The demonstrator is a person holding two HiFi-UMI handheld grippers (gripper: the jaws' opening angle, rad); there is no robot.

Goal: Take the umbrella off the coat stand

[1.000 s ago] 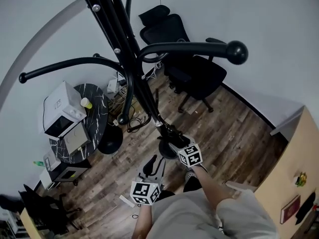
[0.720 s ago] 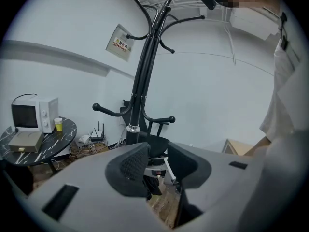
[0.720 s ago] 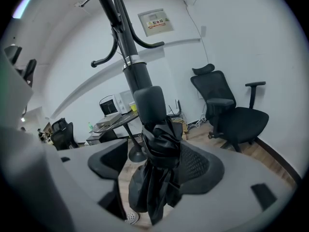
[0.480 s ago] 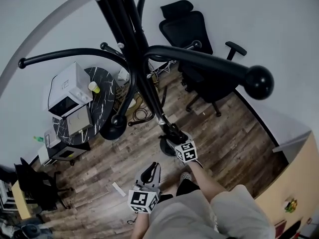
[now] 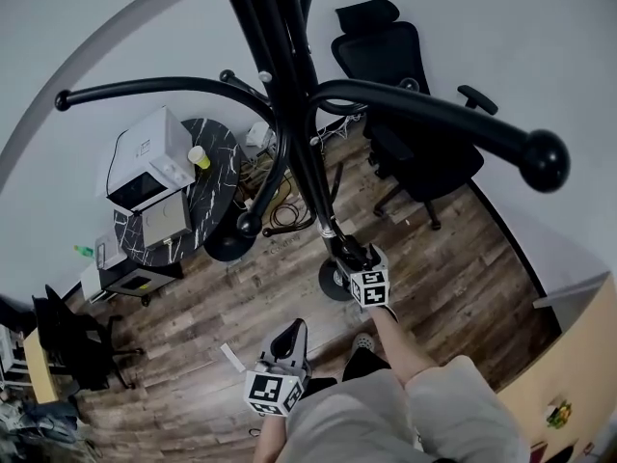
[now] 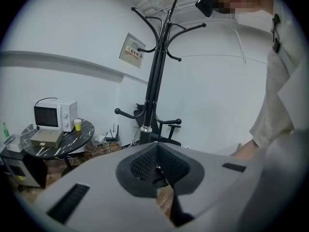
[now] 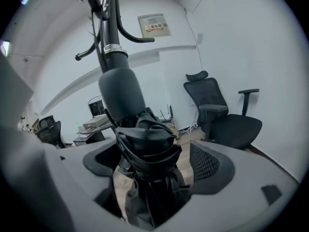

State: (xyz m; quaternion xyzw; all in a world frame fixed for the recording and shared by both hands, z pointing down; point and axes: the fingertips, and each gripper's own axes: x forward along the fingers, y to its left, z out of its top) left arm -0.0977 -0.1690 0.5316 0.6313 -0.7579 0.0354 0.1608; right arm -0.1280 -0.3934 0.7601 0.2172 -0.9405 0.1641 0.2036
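Observation:
The black coat stand rises through the head view with curved arms spreading out. A folded black umbrella hangs against its pole, its rounded grey end uppermost. My right gripper reaches to the pole low down. Its jaws are opening and stand wide around the umbrella's bunched fabric; a gap shows at the right pad. My left gripper hangs lower left, away from the stand, shut and empty. In the left gripper view the gripper faces the stand from a distance.
A black office chair stands behind the stand. At the left, a round dark marble table carries a white microwave and a yellow cup. Cables lie on the wood floor by the stand's round base.
The left gripper's jaws have closed from open to shut. The right gripper has slid lower along the pole and its jaws have spread wider around the umbrella.

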